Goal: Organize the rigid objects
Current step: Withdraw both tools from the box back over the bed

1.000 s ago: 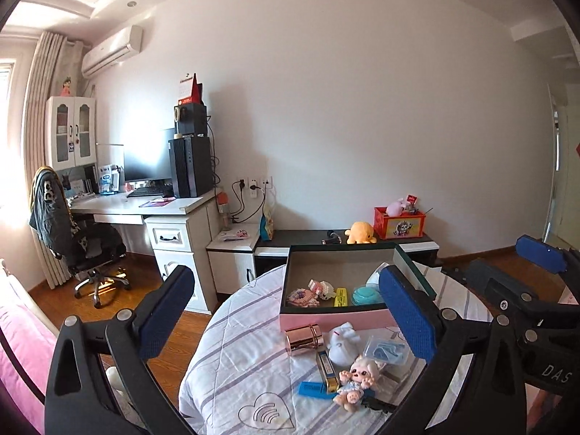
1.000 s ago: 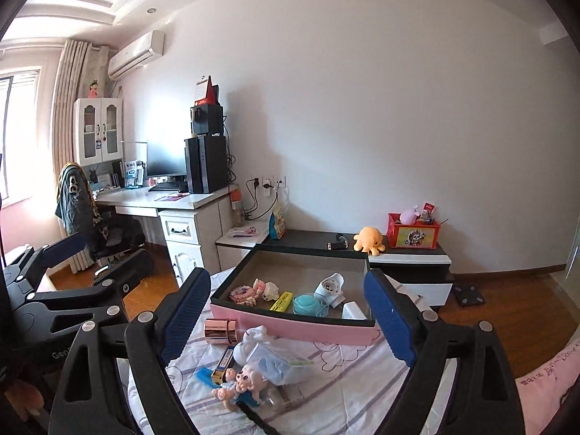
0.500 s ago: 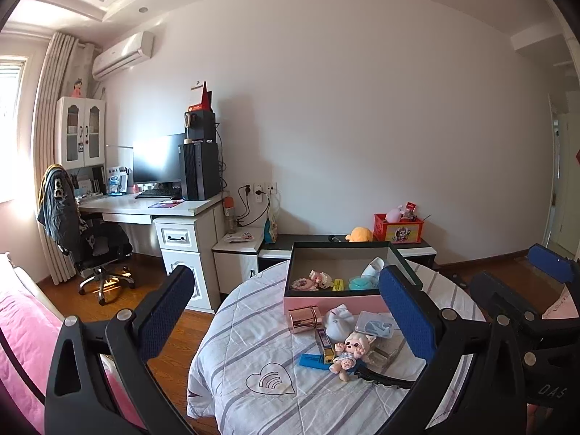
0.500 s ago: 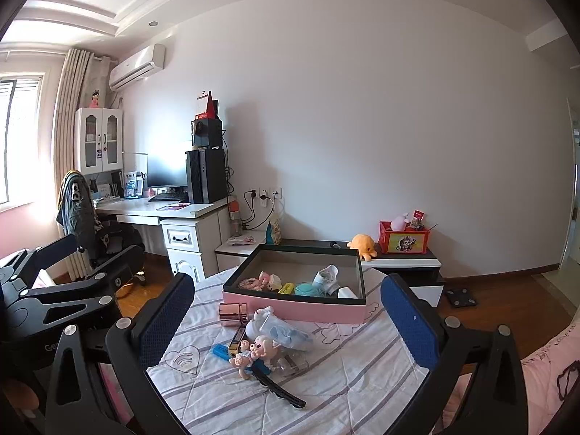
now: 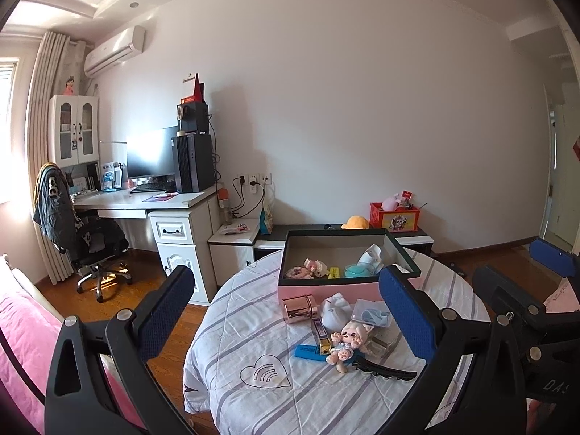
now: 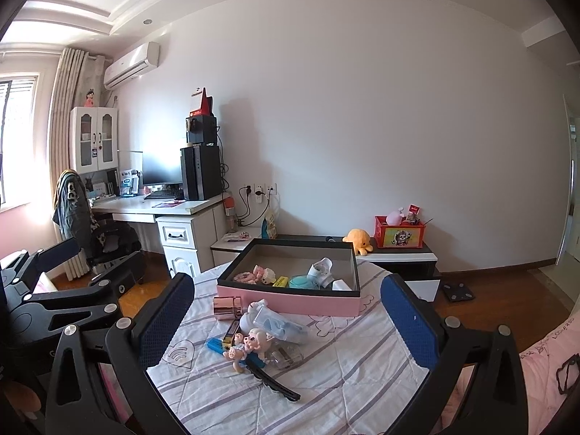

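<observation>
Both tongs stand wide open and empty, held back from the round surface (image 5: 253, 330) and apart from everything on it. Left tongs (image 5: 286, 315): pads spread, nothing between them. Right tongs (image 6: 288, 320): jaws have just been opening to full spread, nothing between them.

Progress so far: the pink box (image 6: 290, 299) with the dark rim sits at the far side of the surface and already holds several small things: pink trinkets (image 6: 255, 273), a yellow piece (image 6: 281, 281), a teal round dish (image 6: 302, 282) and a white item (image 6: 320, 268) leaning near the right end. The box floor is partly bare.

Left to sort, all lying on the striped cloth in front of the box: a rose-gold canister (image 6: 227, 308) just beside the box wall, a white pouch-like thing (image 5: 335, 311), a clear case with something blue inside (image 5: 371, 315), a small doll (image 6: 250, 348), a blue bar (image 5: 308, 352) and a narrow gold-tipped stick (image 5: 319, 333) next to the doll, and a black hair clip (image 6: 275, 382) nearest the cameras.

Judgement: roughly half done; no item is being picked at present. The loose pile is crowded, so the clip or the canister look the easiest to take alone.
</observation>
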### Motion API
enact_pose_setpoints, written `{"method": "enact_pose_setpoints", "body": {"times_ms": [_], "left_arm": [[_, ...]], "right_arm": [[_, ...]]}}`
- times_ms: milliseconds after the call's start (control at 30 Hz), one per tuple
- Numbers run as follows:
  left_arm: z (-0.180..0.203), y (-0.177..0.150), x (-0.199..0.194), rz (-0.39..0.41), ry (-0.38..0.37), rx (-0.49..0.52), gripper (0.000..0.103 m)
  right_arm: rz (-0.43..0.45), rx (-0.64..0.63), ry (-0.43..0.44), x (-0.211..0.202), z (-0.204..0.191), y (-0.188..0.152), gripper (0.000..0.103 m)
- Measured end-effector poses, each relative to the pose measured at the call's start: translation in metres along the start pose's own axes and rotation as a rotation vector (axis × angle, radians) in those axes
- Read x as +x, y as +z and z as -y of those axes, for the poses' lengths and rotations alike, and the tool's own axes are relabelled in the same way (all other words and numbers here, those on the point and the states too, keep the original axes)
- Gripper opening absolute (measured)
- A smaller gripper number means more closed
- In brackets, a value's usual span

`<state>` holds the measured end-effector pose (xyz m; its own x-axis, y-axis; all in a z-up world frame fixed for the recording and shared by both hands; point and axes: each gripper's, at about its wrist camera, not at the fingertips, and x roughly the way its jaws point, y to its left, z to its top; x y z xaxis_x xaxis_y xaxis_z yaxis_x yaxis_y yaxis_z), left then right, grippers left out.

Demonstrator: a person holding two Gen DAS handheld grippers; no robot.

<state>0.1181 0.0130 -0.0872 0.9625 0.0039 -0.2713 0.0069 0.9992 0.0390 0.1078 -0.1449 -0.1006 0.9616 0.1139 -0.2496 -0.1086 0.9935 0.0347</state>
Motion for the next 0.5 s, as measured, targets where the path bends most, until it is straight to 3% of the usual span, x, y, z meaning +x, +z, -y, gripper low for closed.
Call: {"method": "enact_pose_setpoints", "body": {"times_ms": [233, 500], "left_arm": [[-0.002, -0.023, 0.035, -0.119, -0.056, -0.008, 0.103], [-0.004, -0.068, 0.091, -0.314, -0.1, -0.002, 0.103]], "right_arm": [[-0.067, 0.008, 0.013, 0.024, 0.003, -0.014, 0.103], [-0.235, 0.012, 0.022, 0.078, 0.01, -0.056, 0.103]]}}
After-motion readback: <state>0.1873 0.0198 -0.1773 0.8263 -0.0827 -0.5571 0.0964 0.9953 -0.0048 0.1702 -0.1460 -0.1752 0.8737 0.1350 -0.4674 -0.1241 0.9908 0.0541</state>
